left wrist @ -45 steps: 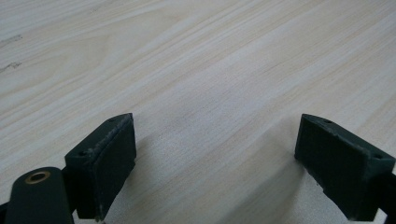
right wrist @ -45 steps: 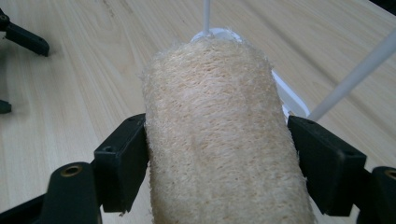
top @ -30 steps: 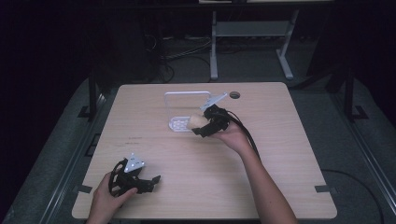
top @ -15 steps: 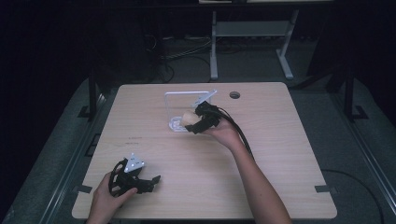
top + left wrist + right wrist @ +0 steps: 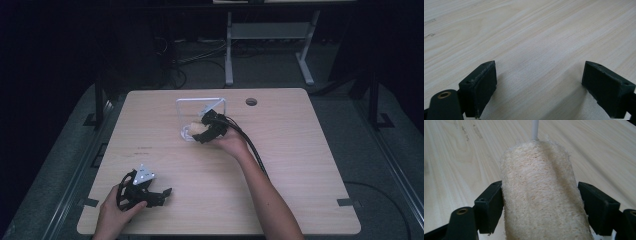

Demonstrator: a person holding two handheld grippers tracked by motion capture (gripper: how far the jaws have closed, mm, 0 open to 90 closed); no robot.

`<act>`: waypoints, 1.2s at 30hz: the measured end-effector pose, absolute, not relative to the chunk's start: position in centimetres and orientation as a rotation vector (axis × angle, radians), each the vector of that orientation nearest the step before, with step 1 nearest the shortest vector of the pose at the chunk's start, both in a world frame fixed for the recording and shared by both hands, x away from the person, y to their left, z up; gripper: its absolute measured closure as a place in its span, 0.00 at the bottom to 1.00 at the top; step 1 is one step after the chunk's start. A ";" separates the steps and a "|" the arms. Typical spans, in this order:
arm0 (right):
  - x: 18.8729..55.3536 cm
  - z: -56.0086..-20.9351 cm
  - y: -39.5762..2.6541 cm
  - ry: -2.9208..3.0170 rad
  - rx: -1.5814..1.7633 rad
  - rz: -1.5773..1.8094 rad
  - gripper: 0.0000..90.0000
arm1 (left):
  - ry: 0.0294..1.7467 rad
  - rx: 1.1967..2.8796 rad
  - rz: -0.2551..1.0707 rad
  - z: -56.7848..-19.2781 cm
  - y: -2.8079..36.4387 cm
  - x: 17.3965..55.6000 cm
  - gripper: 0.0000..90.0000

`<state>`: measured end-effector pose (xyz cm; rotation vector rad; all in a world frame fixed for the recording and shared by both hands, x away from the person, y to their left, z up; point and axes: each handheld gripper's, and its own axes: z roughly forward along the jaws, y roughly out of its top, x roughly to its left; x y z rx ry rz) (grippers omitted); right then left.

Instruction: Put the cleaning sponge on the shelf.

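the right gripper (image 5: 199, 134), jaws clamped on a loofah (image 5: 541, 195), has carried it leftward over what may be a clear tray (image 5: 186, 102), ready for placing; the left gripper (image 5: 162, 194) rests open, empty.

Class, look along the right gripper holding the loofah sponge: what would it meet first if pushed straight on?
Probably the thin white rod of the clear container's frame, just beyond the loofah sponge in the right gripper; depth is unclear.

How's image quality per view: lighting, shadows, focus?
High view: table lit, surroundings near black, slightly soft. Left gripper view: sharp wood grain, soft shadow between the open left gripper jaws. Right gripper view: loofah fibres crisp in the right gripper, no glare.
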<state>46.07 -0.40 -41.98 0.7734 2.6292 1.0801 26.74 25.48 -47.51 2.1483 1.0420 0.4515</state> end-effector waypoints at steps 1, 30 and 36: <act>46.1 -42.1 -0.3 2.629 0.774 1.077 0.26 | 1.042 2.148 0.452 -47.5 25.5 26.7 0.13; 47.7 -44.2 1.7 2.628 0.805 1.051 0.26 | 1.042 2.146 0.450 -47.5 25.5 26.7 0.13; 47.9 -44.7 1.7 2.637 0.810 1.031 0.26 | 1.042 2.147 0.450 -47.5 25.5 26.7 0.13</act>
